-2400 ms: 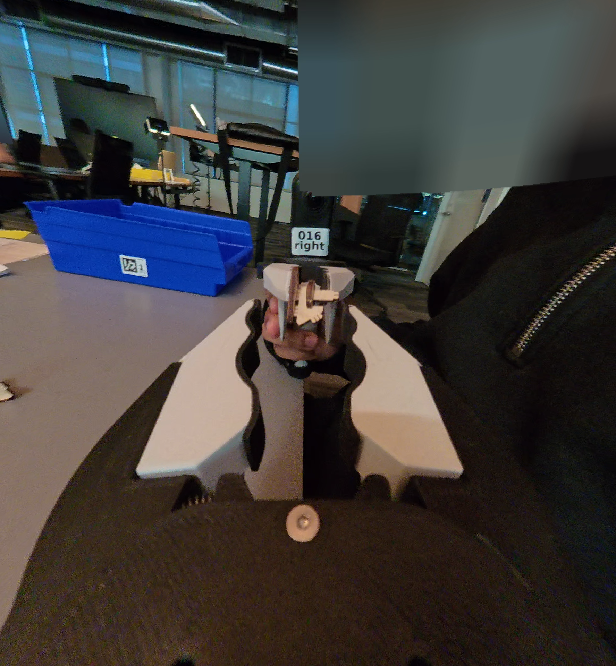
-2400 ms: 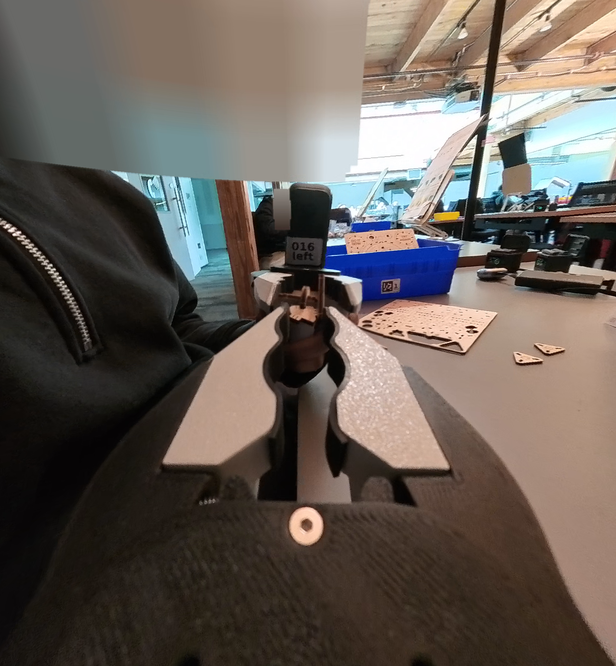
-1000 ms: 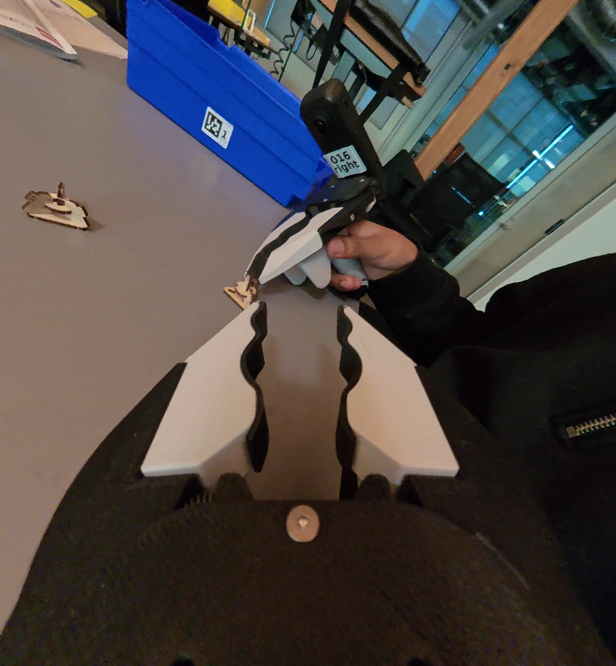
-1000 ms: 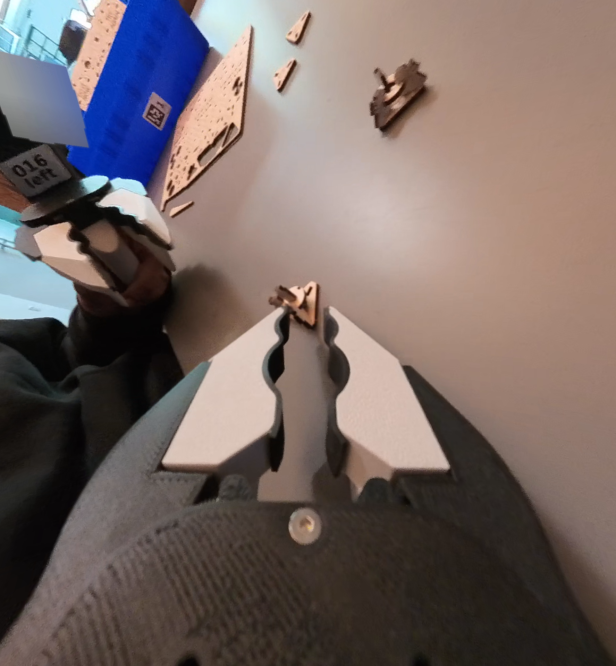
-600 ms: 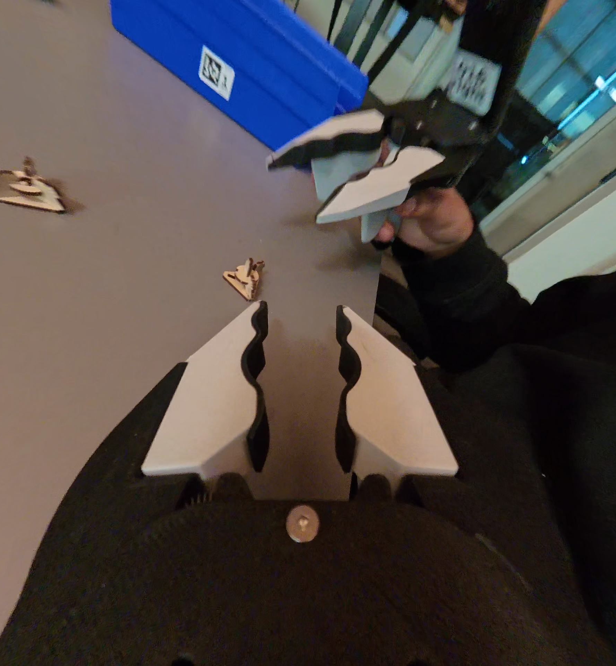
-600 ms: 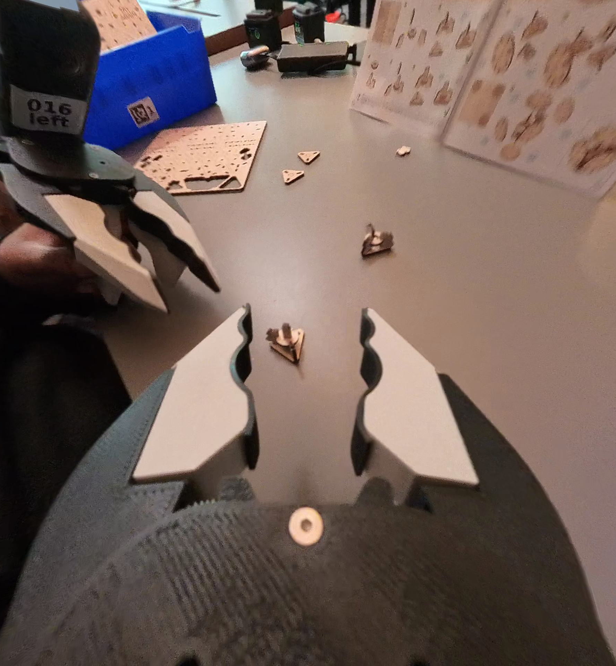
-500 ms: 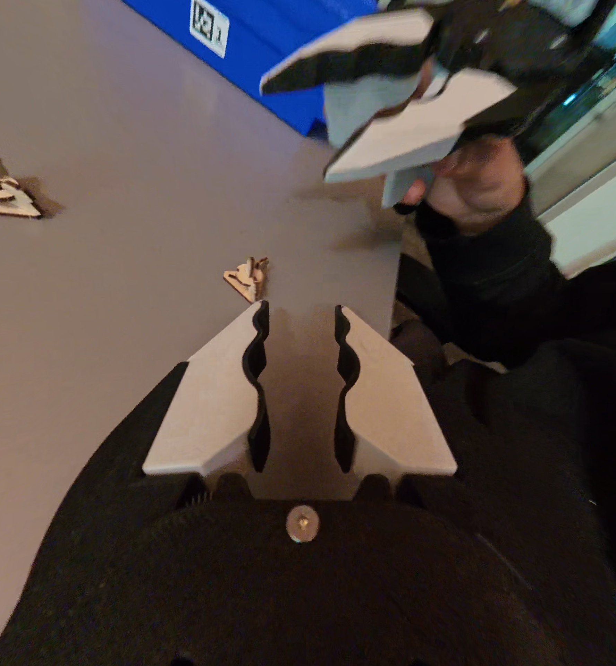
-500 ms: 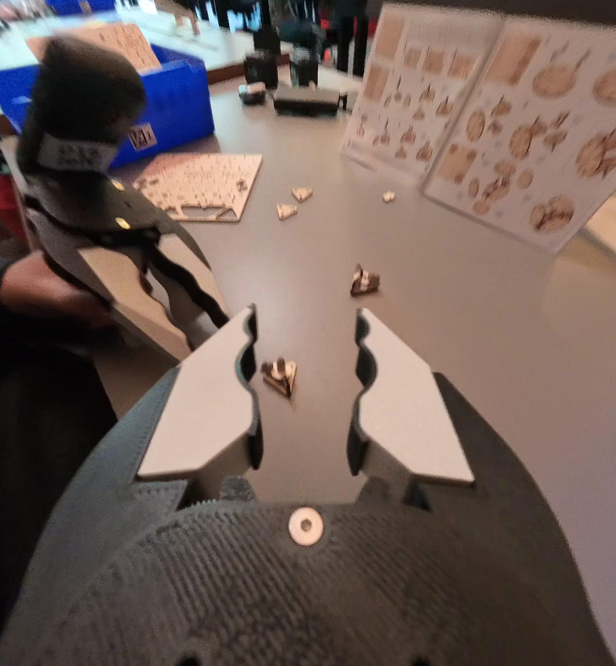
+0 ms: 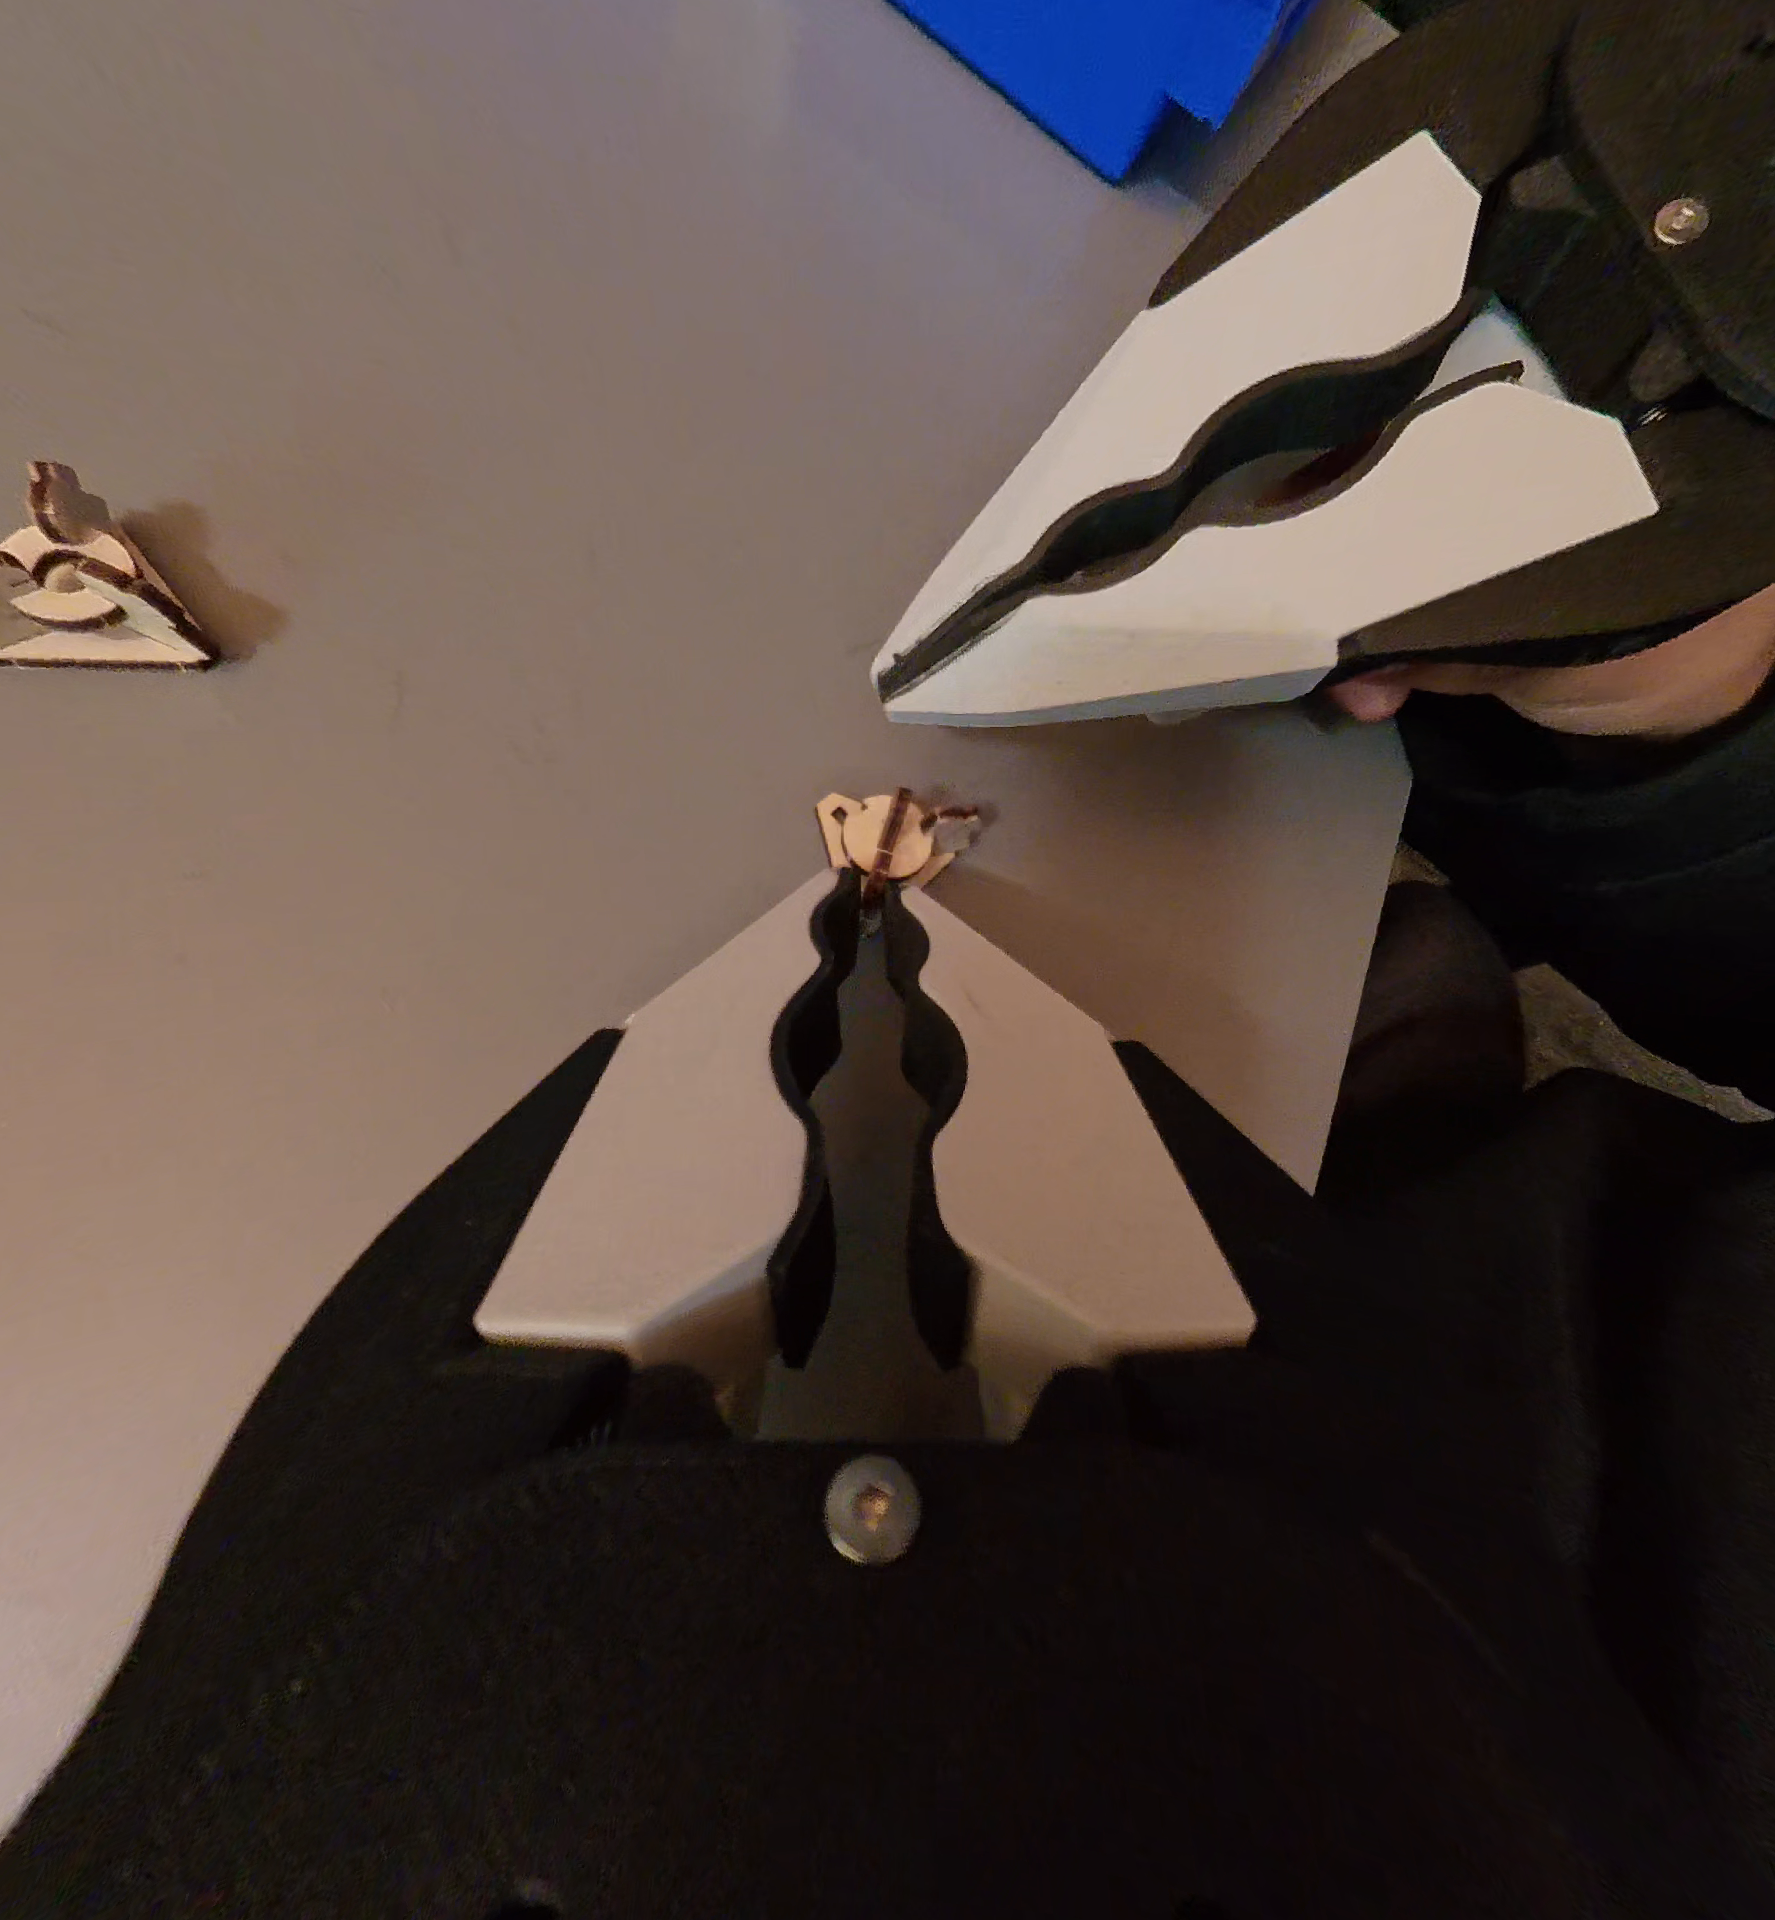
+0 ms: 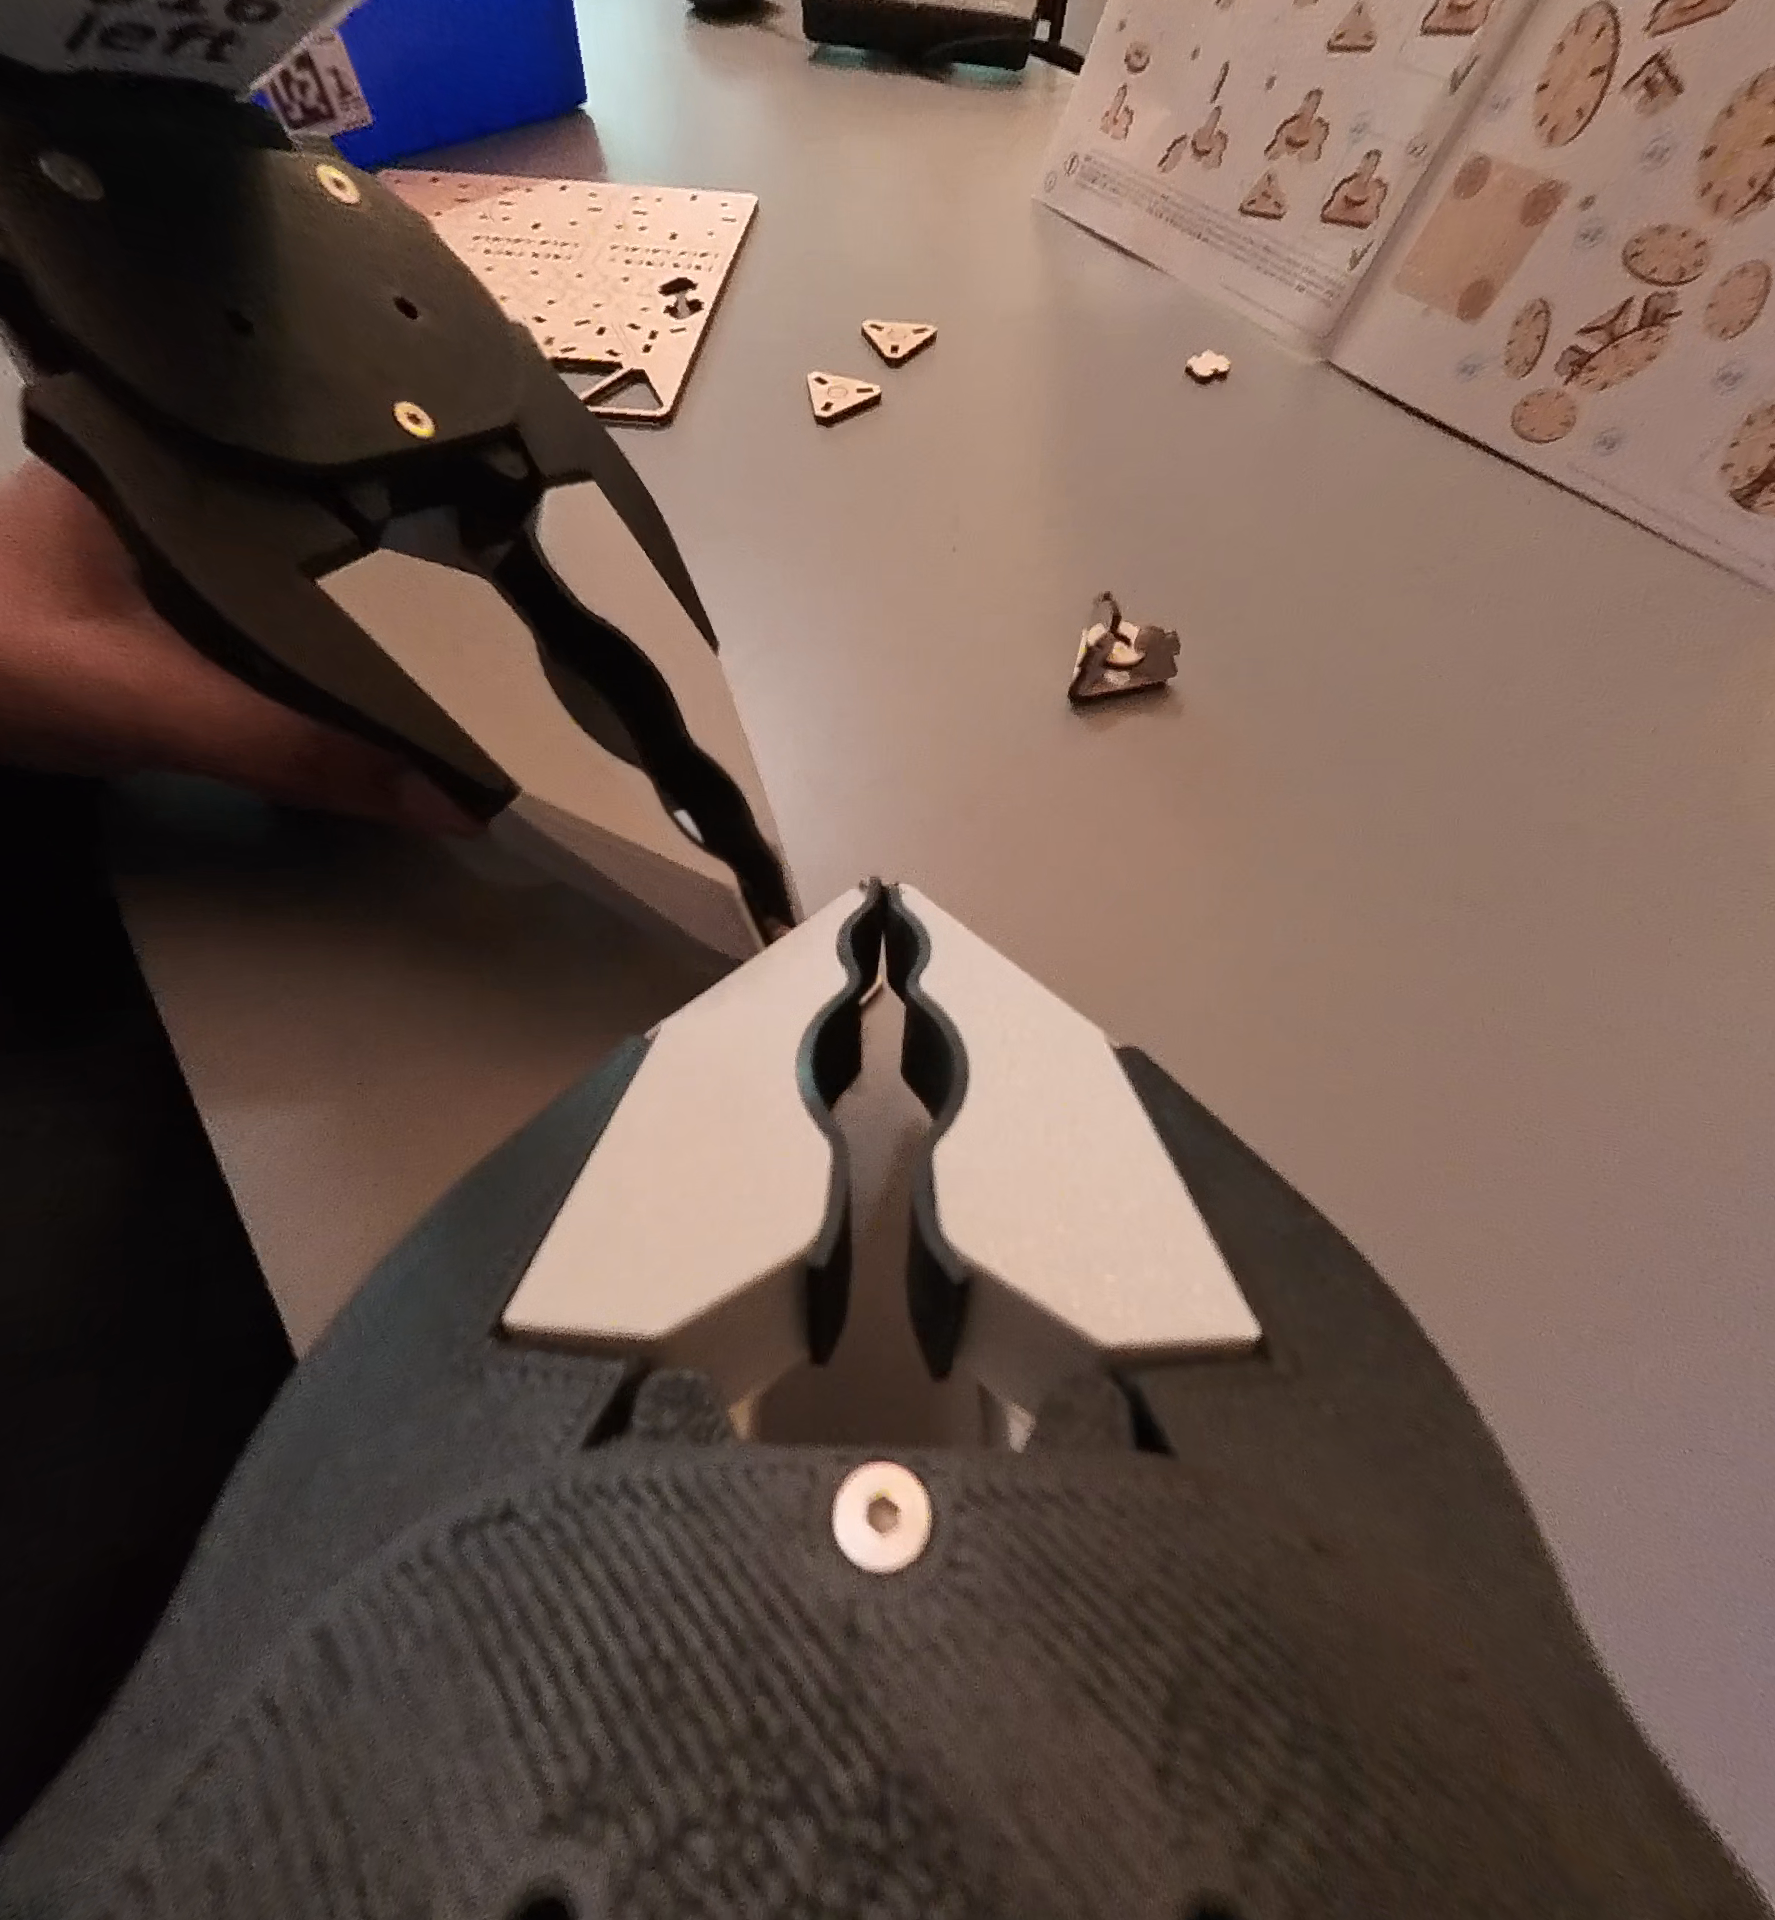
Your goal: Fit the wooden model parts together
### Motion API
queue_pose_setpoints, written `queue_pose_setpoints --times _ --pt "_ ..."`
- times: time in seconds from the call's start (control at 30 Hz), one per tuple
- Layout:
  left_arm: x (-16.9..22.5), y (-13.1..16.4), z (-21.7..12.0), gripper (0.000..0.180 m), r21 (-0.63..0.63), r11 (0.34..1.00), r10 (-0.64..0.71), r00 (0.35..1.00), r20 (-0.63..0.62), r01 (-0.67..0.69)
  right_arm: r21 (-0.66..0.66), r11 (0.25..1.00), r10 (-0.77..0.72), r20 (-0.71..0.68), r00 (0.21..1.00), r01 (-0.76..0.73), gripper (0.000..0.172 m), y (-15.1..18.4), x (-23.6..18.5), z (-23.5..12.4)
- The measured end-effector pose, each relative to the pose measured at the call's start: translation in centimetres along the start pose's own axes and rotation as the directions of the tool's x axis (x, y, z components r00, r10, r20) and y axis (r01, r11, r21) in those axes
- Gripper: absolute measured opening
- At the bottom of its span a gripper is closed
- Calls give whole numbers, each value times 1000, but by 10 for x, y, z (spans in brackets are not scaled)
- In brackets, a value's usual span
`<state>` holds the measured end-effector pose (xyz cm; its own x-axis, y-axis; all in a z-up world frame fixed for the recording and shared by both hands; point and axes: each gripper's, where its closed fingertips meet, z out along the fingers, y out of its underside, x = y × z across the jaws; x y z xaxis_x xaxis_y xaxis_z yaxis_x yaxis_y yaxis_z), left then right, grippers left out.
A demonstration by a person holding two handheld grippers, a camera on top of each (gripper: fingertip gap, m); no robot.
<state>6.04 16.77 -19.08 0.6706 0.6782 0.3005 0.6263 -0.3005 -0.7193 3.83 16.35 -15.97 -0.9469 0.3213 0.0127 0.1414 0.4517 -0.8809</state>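
1. Two tongs are in my hands, and both are squeezed tight.
2. My left tongs (image 9: 870, 896) pinch the thin standing bit of a small wood piece (image 9: 888, 844). That piece sits on the grey table (image 9: 447, 312), close to its edge.
3. My right tongs (image 9: 898, 681) are clenched with nothing in them. Their tip hangs just above the piece and does not touch it.
4. A second wood piece (image 9: 72, 592) lies far off on the table.
5. A blue bin (image 9: 1091, 62) stands at the back.
6. From my right tongs' camera I see a wood sheet (image 10: 613, 239), two little triangles (image 10: 841, 395) and paper pages (image 10: 1485, 208) with pictures.
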Motion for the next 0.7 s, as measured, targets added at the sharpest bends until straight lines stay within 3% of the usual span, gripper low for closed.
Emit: queue_pose_setpoints --times 0.27,0.43,0.57,0.7 --pt "0 0 1 0 -6 1000 28 999 22 -28 -55 995 -91 -31 995 89 0 6 -2 6" --pt "0 1 1 0 -12 999 30 999 24 -30 66 990 -120 -46 992 122 0 -14 -7 -3" --pt "0 1 1 1 -17 999 51 998 39 -50 -74 989 -134 -32 990 131 0 9 -6 7" --pt "0 2 1 1 -19 998 58 997 42 -57 35 990 -137 -64 989 139 0 -17 -7 -4"
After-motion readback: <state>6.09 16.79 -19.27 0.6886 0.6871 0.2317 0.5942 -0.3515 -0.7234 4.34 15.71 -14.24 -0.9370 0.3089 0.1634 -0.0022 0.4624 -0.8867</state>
